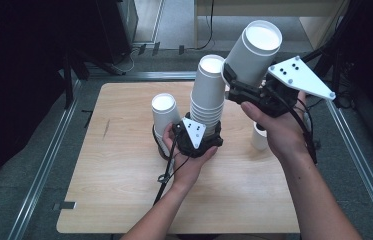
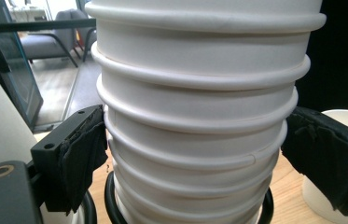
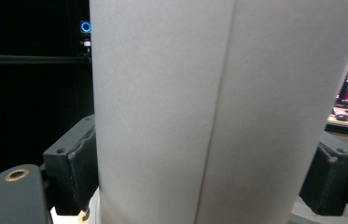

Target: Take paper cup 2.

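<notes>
Pale wooden worktop [image 1: 124, 200] carries my stack of white cups [image 1: 209, 95] near its middle, where my left gripper [image 1: 197, 136] clamps it low down. My right gripper [image 1: 246, 87] pinches a single white cup [image 1: 254, 52], tilted, in the air toward the far right corner.

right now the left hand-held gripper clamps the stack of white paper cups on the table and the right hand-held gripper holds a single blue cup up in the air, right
Not quite: the raised cup is white, not blue. In the high view the right hand-held gripper holds a single white paper cup in the air, and the right gripper view shows its plain white wall. The left hand-held gripper does clamp the stack of white paper cups on the table.
</notes>
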The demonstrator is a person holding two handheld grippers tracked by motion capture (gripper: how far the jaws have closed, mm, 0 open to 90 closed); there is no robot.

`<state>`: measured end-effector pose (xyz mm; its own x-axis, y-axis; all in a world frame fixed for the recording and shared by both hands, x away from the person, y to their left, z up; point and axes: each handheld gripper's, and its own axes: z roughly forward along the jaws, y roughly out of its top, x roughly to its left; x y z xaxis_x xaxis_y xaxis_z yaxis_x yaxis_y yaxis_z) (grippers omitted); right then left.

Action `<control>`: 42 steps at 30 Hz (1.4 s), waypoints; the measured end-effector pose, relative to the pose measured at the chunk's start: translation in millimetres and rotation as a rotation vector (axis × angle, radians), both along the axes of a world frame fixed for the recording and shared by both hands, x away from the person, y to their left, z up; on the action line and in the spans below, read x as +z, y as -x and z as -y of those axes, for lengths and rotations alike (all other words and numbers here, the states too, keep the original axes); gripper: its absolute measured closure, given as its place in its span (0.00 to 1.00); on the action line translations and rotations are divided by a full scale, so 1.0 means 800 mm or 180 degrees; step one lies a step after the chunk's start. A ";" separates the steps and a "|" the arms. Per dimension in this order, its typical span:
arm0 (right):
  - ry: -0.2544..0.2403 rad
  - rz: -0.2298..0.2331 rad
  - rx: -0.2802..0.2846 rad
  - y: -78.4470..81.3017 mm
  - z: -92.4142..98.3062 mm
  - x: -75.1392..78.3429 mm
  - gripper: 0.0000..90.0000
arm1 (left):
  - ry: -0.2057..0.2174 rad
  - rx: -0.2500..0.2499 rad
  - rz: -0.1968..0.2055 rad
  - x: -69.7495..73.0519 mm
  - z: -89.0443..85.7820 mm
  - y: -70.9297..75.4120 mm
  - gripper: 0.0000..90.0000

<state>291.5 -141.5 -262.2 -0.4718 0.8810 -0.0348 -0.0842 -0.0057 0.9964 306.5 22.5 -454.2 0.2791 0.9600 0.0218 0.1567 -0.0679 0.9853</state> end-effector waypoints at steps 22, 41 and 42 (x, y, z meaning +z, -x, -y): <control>0.0108 -0.0174 -0.0264 0.022 0.036 -0.093 0.16 | 0.0035 -0.0453 -0.0022 0.017 -0.032 0.049 0.00; 0.0250 -0.0338 -0.0234 0.046 0.028 -0.191 0.17 | 0.0071 -0.0574 -0.0200 0.006 -0.085 0.099 0.00; 0.0257 -0.0333 -0.0229 0.047 0.027 -0.195 0.17 | 0.0079 -0.0570 -0.0212 0.006 -0.087 0.101 0.00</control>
